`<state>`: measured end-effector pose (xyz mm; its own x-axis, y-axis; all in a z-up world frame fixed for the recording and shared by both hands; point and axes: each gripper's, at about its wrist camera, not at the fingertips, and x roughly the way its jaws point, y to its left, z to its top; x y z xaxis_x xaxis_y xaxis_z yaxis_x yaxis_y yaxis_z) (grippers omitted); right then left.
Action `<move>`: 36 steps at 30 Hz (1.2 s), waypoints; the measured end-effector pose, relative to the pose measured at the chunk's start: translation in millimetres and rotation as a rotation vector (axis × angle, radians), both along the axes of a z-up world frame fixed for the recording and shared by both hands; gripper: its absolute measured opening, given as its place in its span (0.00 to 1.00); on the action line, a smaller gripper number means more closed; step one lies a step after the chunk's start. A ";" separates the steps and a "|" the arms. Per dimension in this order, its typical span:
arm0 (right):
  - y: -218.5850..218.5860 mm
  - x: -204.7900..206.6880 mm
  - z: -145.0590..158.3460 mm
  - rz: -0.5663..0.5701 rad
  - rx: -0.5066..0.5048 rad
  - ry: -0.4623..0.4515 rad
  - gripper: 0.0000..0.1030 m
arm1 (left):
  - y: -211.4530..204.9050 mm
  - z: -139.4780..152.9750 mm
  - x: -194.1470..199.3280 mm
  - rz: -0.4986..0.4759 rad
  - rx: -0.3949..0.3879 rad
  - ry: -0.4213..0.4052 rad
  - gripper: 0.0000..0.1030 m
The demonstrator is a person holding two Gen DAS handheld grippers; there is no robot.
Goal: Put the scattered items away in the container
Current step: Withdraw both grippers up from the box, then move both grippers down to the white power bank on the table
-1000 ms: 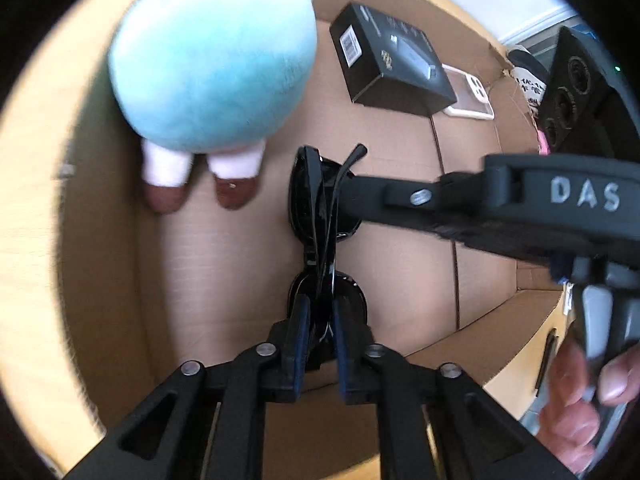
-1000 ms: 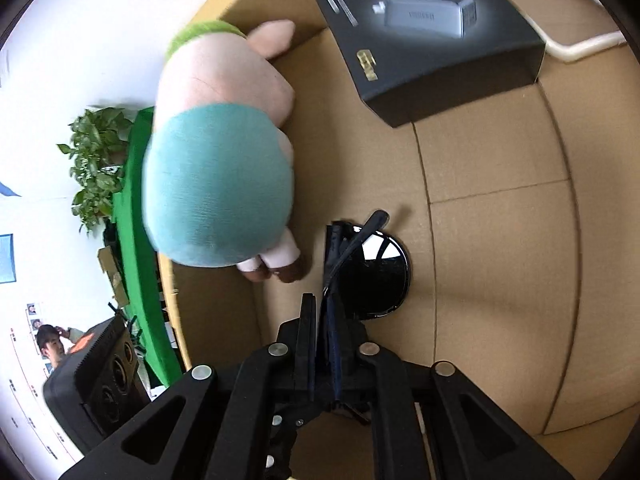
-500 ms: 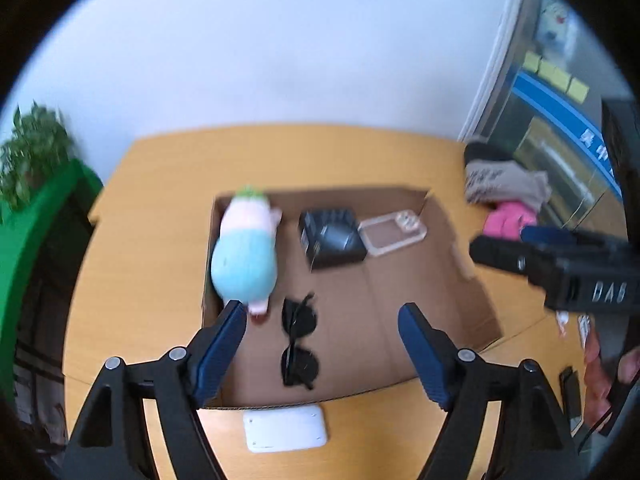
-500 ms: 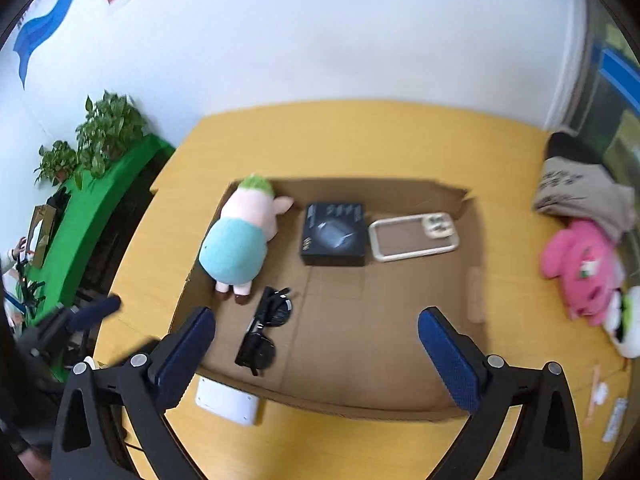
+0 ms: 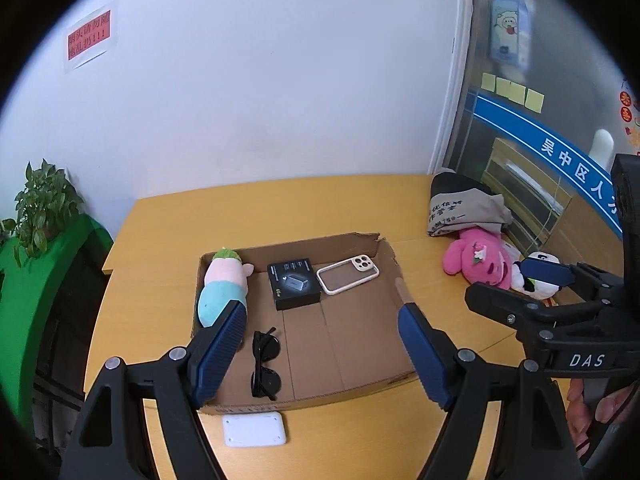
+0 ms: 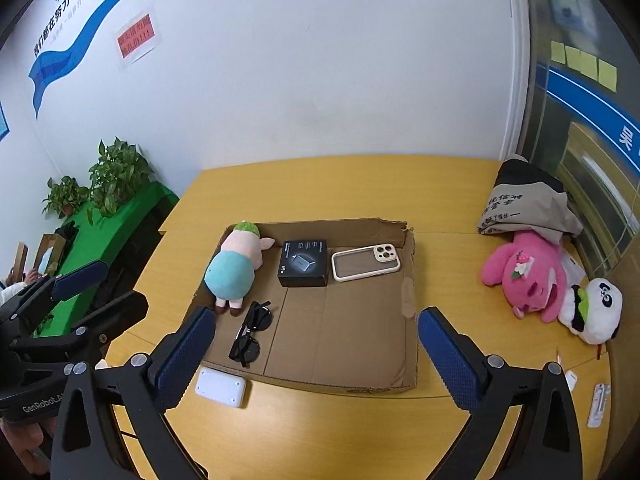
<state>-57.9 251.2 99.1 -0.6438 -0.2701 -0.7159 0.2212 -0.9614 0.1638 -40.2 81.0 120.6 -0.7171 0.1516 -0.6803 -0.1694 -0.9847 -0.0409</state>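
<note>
A shallow cardboard box (image 5: 394, 264) (image 6: 410, 264) sits on the yellow table. Inside lie a pink-and-teal plush (image 5: 222, 286) (image 6: 236, 266), a black carton (image 5: 294, 284) (image 6: 304, 268), a phone case (image 5: 347, 275) (image 6: 366, 263) and black sunglasses (image 5: 265, 364) (image 6: 251, 334). A white flat device (image 5: 255, 430) (image 6: 220, 387) lies on the table in front of the box. My left gripper (image 5: 324, 354) and right gripper (image 6: 316, 358) are both open, empty and held high, back from the box.
A pink plush (image 5: 478, 266) (image 6: 524, 274), a panda plush (image 6: 594, 310) and a folded grey bag (image 5: 464, 208) (image 6: 524, 200) lie at the table's right. Small white items (image 6: 598, 400) lie near the right front edge. Green plant stand (image 6: 92, 232) at left.
Both grippers let go of the sunglasses, opened wide and pulled up and back from the box. The sunglasses now lie on the box floor.
</note>
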 end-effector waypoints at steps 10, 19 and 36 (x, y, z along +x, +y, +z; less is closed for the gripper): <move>16.1 30.3 2.1 0.006 0.000 -0.016 1.00 | -1.3 3.4 32.9 0.043 0.017 -0.023 0.76; -11.6 37.3 3.1 -0.004 0.053 -0.034 1.00 | -33.8 -2.6 33.9 0.030 0.032 -0.028 0.76; -93.1 39.3 -80.7 0.030 0.065 -0.313 1.00 | -175.0 -121.1 27.9 -0.001 0.251 -0.303 0.76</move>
<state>-18.6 158.1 18.5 -0.3822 -0.2328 -0.8943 0.1981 -0.9659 0.1668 -12.4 -94.0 -0.6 -0.4888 0.3412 -0.8029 -0.1136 -0.9374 -0.3292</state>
